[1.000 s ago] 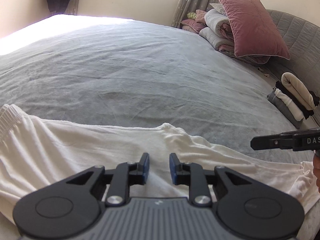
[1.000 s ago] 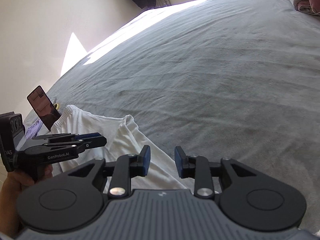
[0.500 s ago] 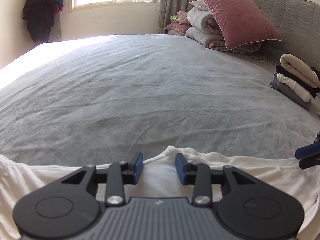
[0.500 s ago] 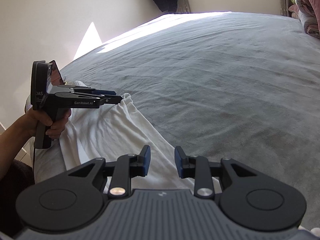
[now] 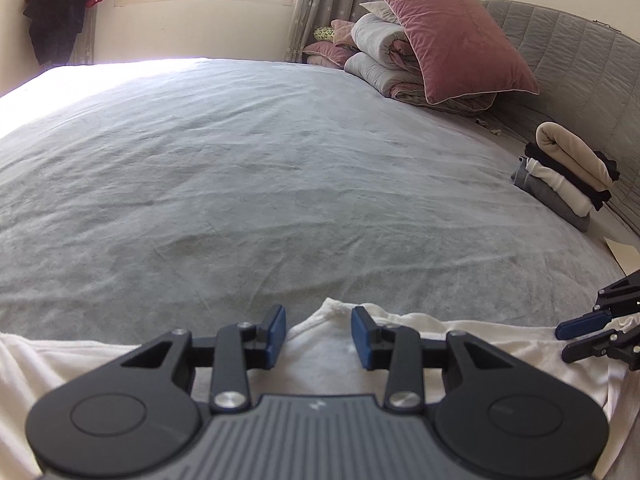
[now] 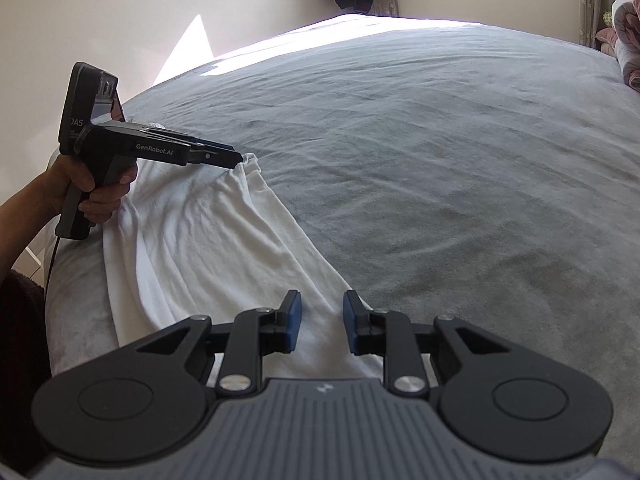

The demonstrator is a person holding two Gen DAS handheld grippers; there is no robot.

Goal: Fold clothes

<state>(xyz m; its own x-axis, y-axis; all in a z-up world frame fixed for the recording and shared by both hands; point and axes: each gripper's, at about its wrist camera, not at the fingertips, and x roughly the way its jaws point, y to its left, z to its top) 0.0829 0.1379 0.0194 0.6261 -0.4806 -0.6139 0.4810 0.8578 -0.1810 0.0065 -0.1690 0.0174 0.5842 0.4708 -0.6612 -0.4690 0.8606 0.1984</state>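
While your left gripper sits low over the near edge of the bed, its jaws stand apart, released, with the bunched peak of the white garment between the blue pads but not pinched. That garment lies flat along the near edge of the grey sheet, stretched from one gripper to the other. Your right gripper has its jaws closing, with the garment's other end under and between them; pads not yet pressing on cloth. In the right wrist view your left hand grips the handle, fingertips at the crumpled fold. A stack of folded clothes sits far right by the headboard, pillows behind.
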